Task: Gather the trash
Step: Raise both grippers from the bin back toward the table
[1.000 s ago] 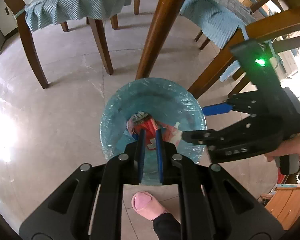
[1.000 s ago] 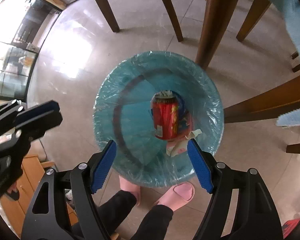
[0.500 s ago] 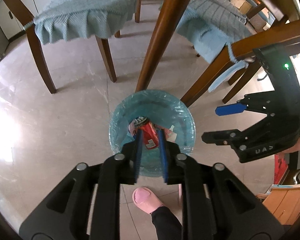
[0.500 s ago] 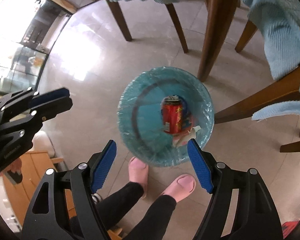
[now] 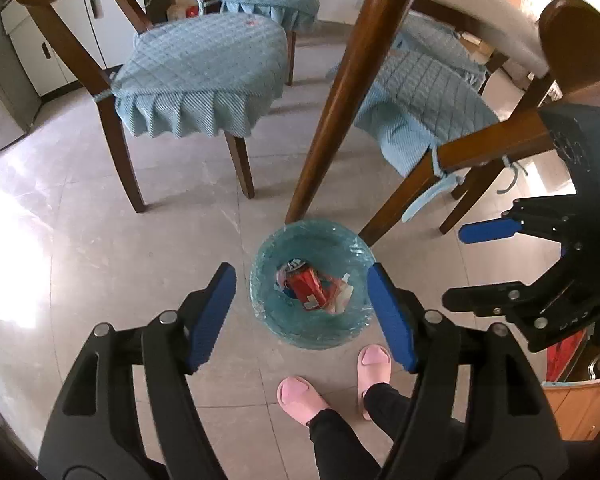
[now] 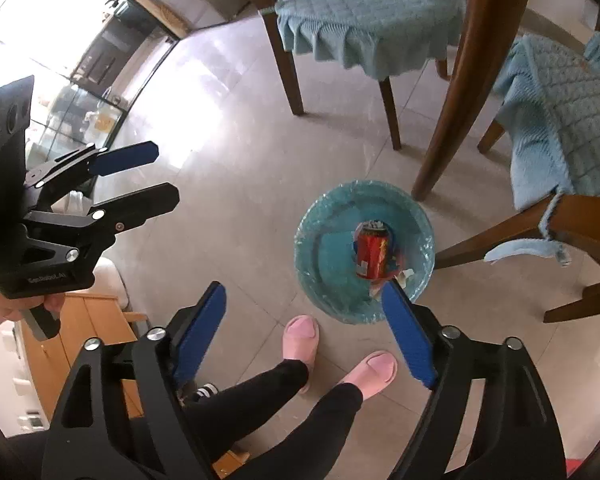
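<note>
A round bin lined with a blue bag (image 5: 260,280) stands on the floor by a table leg; it also shows in the right wrist view (image 6: 324,248). Inside lie a red can (image 5: 308,288) (image 6: 374,250) and some crumpled paper (image 5: 342,294). My left gripper (image 5: 302,312) is open and empty, high above the bin. My right gripper (image 6: 304,328) is open and empty, also well above the bin. Each gripper shows in the other's view, the right one (image 5: 472,264) and the left one (image 6: 156,176).
A brown table leg (image 5: 340,92) rises just behind the bin. Wooden chairs with blue cushions (image 5: 200,76) (image 6: 364,12) stand around it. The person's pink slippers (image 5: 300,396) (image 6: 378,372) stand on the tiled floor next to the bin. A wooden cabinet (image 6: 80,320) is at the left.
Both grippers have risen far above the bin, which now looks much smaller. My left gripper, nearly shut before, has opened wide. The can stays in the bin.
</note>
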Demonstrator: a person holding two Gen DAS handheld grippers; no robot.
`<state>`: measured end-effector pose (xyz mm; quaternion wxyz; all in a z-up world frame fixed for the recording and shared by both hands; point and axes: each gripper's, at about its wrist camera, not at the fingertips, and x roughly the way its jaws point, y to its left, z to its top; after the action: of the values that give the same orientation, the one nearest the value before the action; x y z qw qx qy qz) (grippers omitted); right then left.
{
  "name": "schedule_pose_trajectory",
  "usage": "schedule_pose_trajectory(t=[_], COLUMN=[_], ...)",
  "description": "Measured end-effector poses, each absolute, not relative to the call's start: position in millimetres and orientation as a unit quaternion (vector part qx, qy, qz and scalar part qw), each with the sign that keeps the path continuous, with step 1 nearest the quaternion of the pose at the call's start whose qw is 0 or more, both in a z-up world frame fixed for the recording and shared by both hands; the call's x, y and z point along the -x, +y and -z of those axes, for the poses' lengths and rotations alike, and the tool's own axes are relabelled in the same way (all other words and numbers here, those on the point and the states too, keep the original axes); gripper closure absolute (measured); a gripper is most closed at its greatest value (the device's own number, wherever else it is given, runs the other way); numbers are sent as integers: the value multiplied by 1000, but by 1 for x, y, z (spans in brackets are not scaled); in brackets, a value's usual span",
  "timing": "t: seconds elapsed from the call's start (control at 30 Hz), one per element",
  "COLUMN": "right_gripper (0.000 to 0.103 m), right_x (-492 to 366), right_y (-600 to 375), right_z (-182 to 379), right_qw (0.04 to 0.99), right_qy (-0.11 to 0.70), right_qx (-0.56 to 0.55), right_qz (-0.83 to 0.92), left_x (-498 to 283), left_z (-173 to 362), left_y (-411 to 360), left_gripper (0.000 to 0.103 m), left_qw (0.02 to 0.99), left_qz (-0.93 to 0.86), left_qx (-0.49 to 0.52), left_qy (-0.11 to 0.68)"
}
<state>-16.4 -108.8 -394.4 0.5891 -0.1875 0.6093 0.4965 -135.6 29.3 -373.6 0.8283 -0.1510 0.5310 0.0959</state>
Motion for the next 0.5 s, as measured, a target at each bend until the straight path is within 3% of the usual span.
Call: schedule_pose_trajectory(t=[0.07,0.17,0.5], right_gripper=[20,17,14], right_x=[17,22,24], right_y=[-108,-105,-116], right_z=[380,360,293], right_qw=[591,591,611], right_qy=[606,599,586], right_qx=[183,192,191], right_qz=[-500,-505,-497], left_x=[138,143,159], left_z=[361,341,283], left_y=[33,39,41], left_gripper=[27,21,8], left_qw=[827,831,839], left_qz=[-105,-117,-121], left_qx=[148,149,153], left_qy=[532,523,508])
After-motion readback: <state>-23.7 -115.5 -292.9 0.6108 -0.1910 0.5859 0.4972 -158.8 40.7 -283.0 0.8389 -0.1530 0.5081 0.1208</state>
